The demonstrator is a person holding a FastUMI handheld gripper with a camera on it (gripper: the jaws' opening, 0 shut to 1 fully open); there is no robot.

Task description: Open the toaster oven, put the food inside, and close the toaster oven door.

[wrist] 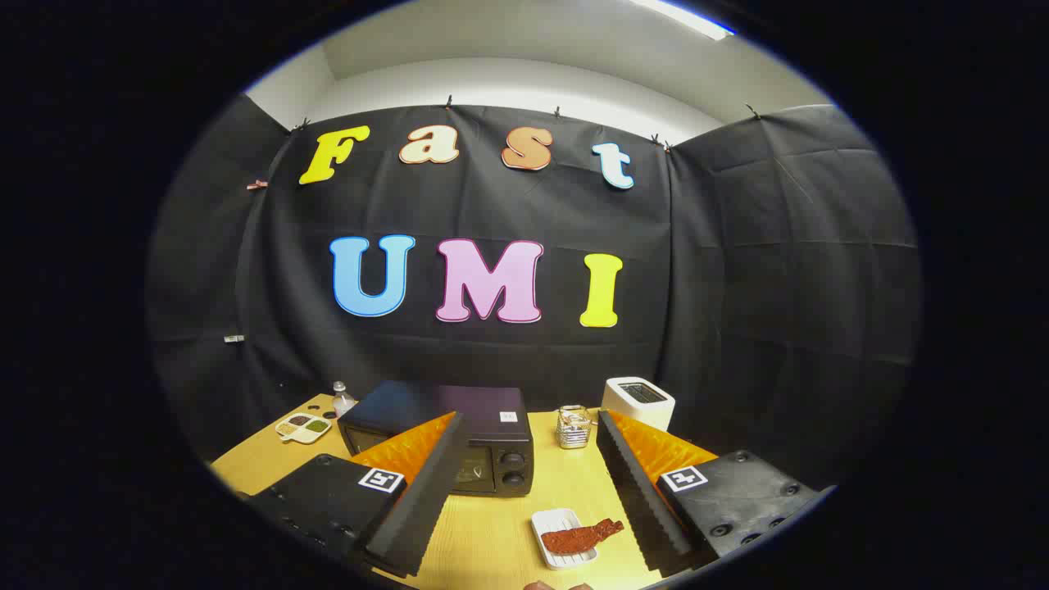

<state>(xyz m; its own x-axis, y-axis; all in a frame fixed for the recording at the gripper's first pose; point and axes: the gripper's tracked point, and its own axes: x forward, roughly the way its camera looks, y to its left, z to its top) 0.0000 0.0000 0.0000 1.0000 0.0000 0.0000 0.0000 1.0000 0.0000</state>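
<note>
The gripper (529, 459) hangs released, fingers wide apart. The food (578, 537) lies on its tray (551, 524) between them; the shut oven (483, 447) stands just beyond.

- The gripper (529, 492) hangs over the table (500, 524), fingers spread wide, gripping nothing.
- Between the fingers, near: a white dish (555, 549) holding reddish-brown food (580, 536).
- Behind the left finger: a black oven (483, 438), door closed.
- Beyond the fingers: a wire holder (573, 427), a white toaster (638, 401).
- Far left: a bottle (342, 399) and a divided dish (302, 427).
</note>
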